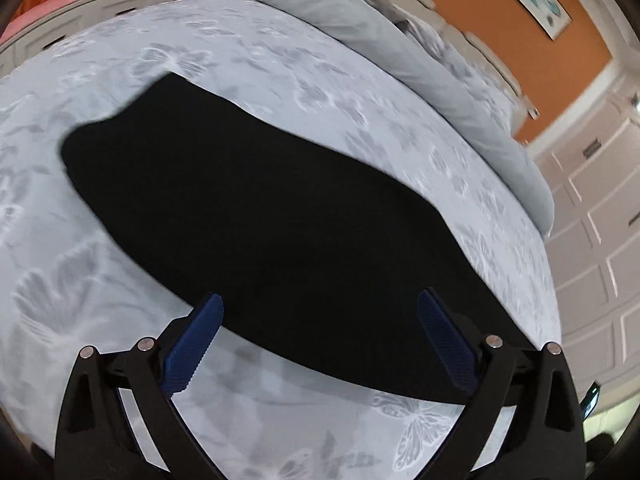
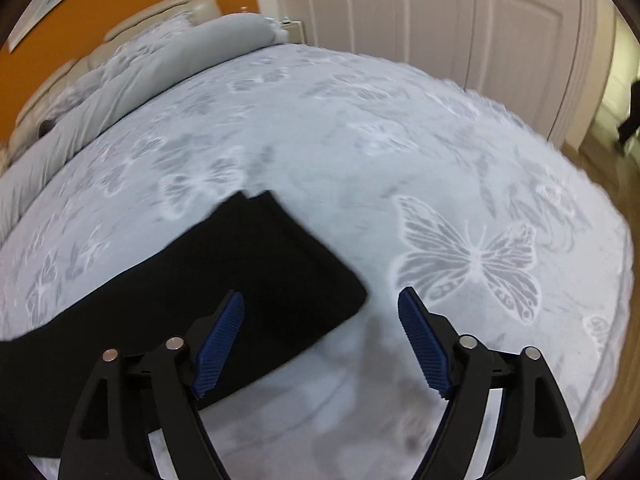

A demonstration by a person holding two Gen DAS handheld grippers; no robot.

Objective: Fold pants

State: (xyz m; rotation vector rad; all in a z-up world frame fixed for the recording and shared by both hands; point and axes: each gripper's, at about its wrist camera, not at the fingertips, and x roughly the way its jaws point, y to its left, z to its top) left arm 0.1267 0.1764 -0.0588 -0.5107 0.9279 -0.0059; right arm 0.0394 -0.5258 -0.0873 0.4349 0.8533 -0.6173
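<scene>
Two hand-held grippers, left (image 1: 318,312) and right (image 2: 322,308), spread wide, empty, above black pants (image 1: 248,216), bare bedspread (image 2: 360,128) beyond hem

Both wrist views look steeply down, seemingly close, sharing pants (image 1: 256,216).

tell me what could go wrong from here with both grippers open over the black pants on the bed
1. The black pants lie flat on the soft bedspread, so closing the left gripper might pinch the bedspread along with them.
2. The right gripper straddles the corner at the pants' end; a shallow bite there may catch only one layer or slip off.
3. Two hems at that end look slightly offset, so folding now could leave the edges misaligned.
</scene>
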